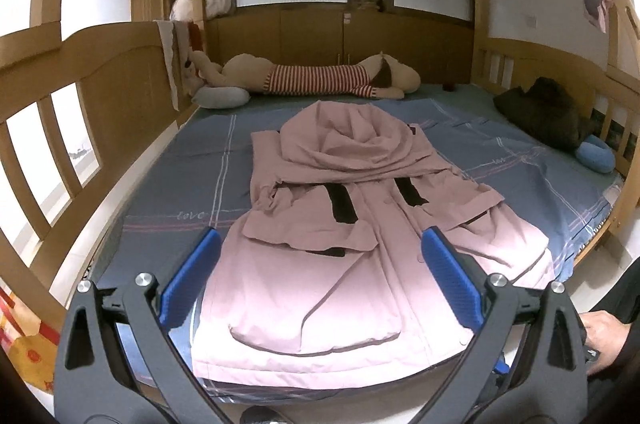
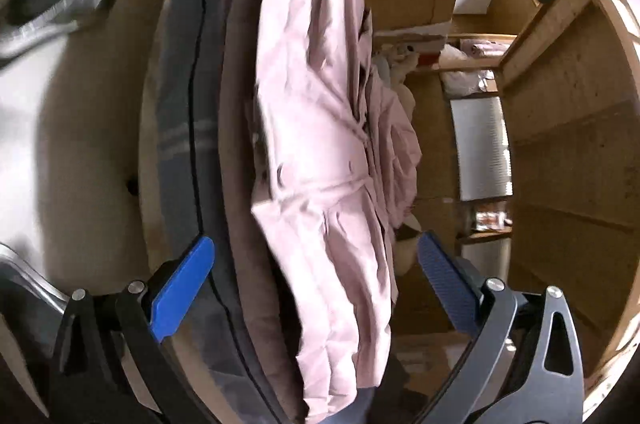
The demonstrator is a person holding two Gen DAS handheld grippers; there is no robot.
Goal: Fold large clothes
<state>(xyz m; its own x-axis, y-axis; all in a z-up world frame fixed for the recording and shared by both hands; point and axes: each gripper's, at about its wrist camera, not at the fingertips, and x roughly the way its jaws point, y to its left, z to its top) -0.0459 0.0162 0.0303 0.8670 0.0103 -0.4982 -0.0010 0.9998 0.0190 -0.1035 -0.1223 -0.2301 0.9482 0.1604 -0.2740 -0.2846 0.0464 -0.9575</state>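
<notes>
A large pink hooded coat [image 1: 352, 224] lies on the blue-grey bed sheet [image 1: 192, 160], hem toward me, hood bunched at the far end, sleeves folded in over the chest. My left gripper [image 1: 320, 248] hovers open above the coat's lower half, its blue pads [image 1: 448, 268] spread wide with nothing between them. The right wrist view is rolled sideways and blurred: the same pink coat [image 2: 320, 144] runs along the mattress edge [image 2: 192, 104]. My right gripper [image 2: 316, 256] is open, its fingers straddling the coat's near end without closing on it.
A long plush toy in a striped shirt [image 1: 312, 78] lies at the bed's far end. A dark garment [image 1: 548, 112] and a blue cushion [image 1: 596, 152] sit at the right rail. Wooden bunk rails [image 1: 60, 128] enclose the bed. A hand [image 1: 604, 332] shows at lower right.
</notes>
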